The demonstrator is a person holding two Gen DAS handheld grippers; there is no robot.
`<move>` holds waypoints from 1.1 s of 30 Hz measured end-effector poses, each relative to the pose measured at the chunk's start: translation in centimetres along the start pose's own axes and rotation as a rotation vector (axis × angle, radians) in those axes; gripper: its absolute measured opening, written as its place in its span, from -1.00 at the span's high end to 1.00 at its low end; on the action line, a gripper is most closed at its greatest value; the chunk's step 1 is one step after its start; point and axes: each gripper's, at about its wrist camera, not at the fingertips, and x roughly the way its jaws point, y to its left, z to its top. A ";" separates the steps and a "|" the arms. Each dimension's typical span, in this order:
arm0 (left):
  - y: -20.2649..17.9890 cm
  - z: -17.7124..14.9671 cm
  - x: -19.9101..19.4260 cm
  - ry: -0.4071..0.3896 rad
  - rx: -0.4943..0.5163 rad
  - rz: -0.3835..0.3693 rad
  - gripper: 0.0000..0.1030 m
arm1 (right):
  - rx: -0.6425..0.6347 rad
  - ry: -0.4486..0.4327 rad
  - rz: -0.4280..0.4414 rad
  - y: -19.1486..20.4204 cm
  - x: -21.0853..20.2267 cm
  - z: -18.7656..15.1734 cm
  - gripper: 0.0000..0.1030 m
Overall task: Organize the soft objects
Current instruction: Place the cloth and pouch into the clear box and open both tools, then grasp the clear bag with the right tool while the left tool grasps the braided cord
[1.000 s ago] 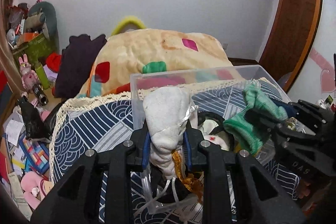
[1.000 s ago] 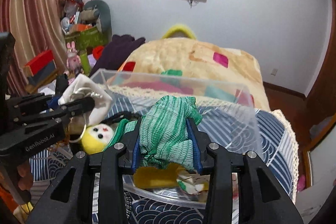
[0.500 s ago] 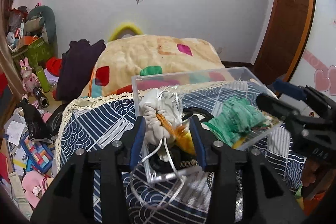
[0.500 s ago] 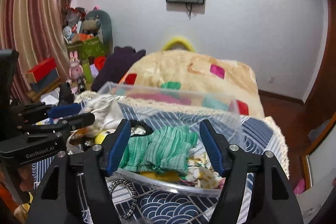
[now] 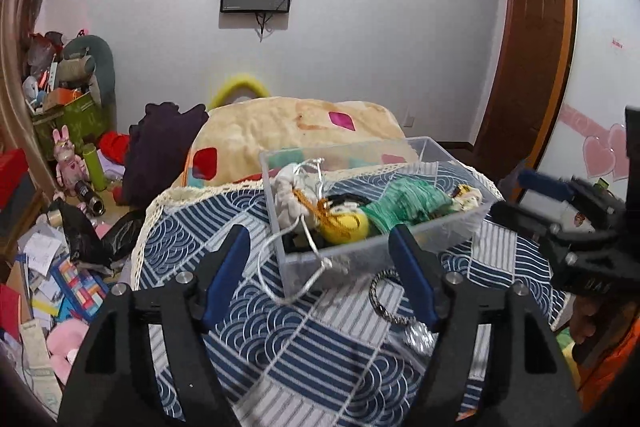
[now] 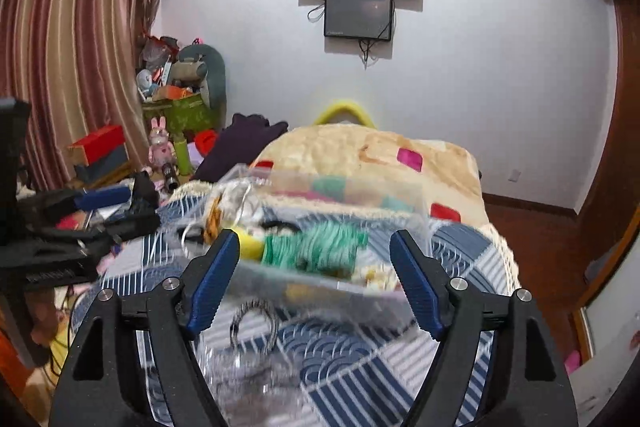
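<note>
Left gripper (image 5: 320,259): jaws spread wide, nothing between them, held above the patterned cloth just short of the bin.
Right gripper (image 6: 316,267): jaws also spread wide and empty; the bin sat beyond its fingertips, blurred in this view.
Clear plastic bin (image 5: 384,251): stood on the blue-and-white patterned cloth (image 5: 280,347), at 12 o'clock from the left gripper.
Green knit piece (image 5: 408,201): lay inside the bin, toward its 3 o'clock side.
White pouch (image 5: 290,195): lay inside the bin at its 9 o'clock end, its cord (image 5: 276,267) spilling over the wall onto the cloth.
Yellow plush (image 5: 346,223): in the bin, between pouch and green knit.
Beaded bracelet (image 5: 386,297): on the cloth, just beside the bin's near wall.
</note>
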 end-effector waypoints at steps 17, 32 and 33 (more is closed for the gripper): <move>0.7 -7.4 2.2 0.197 -0.044 -0.027 -0.46 | 0.010 0.231 0.118 1.6 3.7 -8.0 -0.62; -3.2 -7.3 5.4 0.239 -0.002 -0.073 -0.23 | 0.061 0.200 0.166 0.3 1.9 -9.4 0.35; -3.5 -7.2 5.7 0.241 -0.002 -0.078 -0.23 | 0.077 0.193 0.158 -0.2 1.6 -9.5 0.35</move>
